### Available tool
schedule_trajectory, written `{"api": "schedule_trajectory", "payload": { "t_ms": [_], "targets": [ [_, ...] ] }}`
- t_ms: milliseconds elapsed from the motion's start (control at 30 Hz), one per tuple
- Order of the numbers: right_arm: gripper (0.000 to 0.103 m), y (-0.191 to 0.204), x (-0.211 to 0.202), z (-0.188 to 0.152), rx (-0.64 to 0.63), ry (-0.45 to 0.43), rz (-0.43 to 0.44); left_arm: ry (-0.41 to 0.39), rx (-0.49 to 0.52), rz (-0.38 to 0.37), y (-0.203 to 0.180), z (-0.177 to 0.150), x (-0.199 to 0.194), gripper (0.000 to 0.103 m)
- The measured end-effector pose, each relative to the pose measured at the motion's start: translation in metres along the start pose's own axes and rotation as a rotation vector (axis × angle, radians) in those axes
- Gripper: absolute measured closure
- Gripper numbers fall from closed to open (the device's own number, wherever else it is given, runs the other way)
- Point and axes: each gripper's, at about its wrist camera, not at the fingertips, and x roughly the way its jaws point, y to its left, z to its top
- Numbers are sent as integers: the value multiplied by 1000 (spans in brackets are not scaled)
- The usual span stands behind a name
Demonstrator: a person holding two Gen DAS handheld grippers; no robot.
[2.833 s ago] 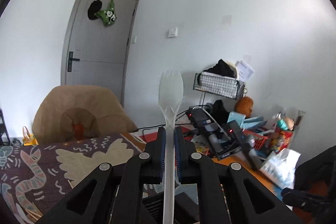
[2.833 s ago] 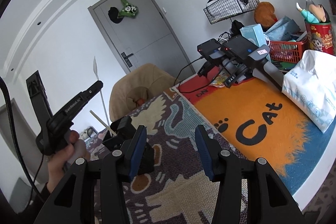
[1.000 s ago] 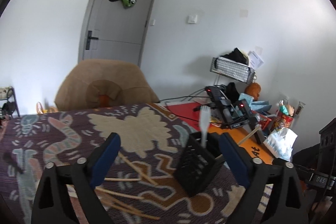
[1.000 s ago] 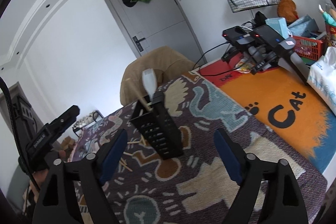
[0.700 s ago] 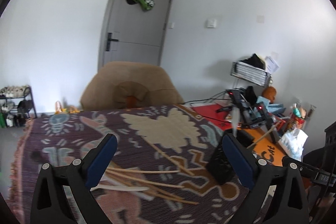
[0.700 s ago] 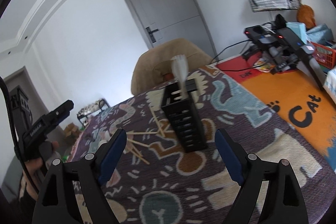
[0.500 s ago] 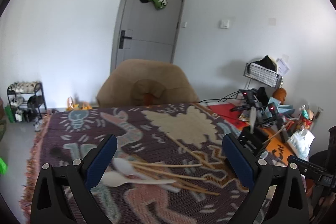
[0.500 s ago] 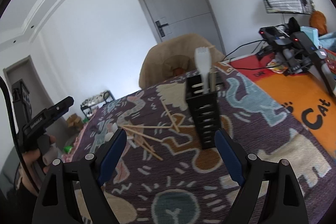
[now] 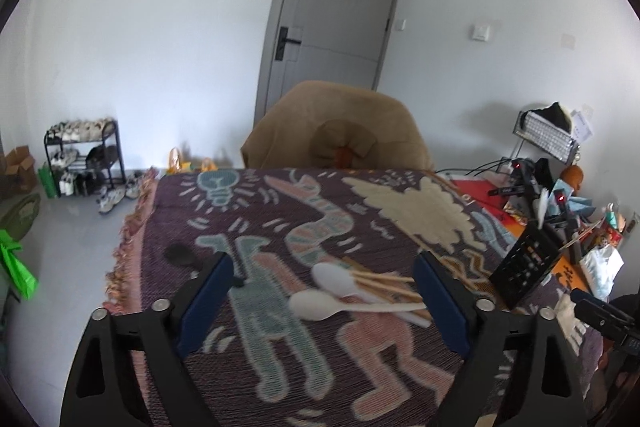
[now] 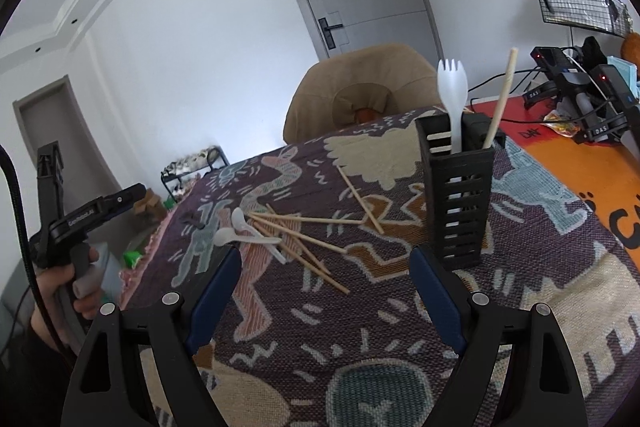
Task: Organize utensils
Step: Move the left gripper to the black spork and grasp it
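A black slotted utensil holder (image 10: 459, 197) stands on the patterned cloth and holds a white spork (image 10: 452, 83) and one wooden chopstick (image 10: 500, 99). It shows at the right in the left wrist view (image 9: 526, 267). Two white plastic spoons (image 9: 330, 289) and several wooden chopsticks (image 9: 384, 281) lie loose on the cloth; the right wrist view shows the spoons (image 10: 234, 227) and chopsticks (image 10: 304, 231) left of the holder. My left gripper (image 9: 322, 303) is open and empty, just short of the spoons. My right gripper (image 10: 324, 291) is open and empty, short of the holder.
A small black object (image 9: 180, 254) lies near the cloth's left edge. A brown chair (image 9: 340, 131) stands behind the table. Electronics, cables and boxes (image 10: 580, 95) crowd the orange mat at the right. The left gripper's handle and hand (image 10: 76, 227) show at the left.
The left gripper let go of the spork, which now stands in the holder, opened wide and swung left to the loose spoons. The right gripper opened wider and turned left.
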Motion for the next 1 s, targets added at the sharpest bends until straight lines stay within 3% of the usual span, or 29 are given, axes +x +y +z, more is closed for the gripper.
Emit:
{"api": "schedule_trajectory", "payload": {
  "t_ms": [167, 300, 433, 700, 1000],
  "targets": [
    [19, 0, 9, -4, -5, 13, -1, 53, -29, 23, 21, -4, 12, 26],
    [28, 0, 19, -7, -12, 37, 0, 116, -52, 44, 34, -7, 29, 33],
    [29, 2, 27, -8, -18, 52, -2, 177, -102, 69, 51, -7, 47, 39],
    [34, 13, 44, -3, -43, 82, 6, 281, -269, 128, 91, 1, 83, 46],
    [34, 19, 64, 4, -63, 110, -3, 399, -416, 188, 129, -1, 122, 46]
  ]
}}
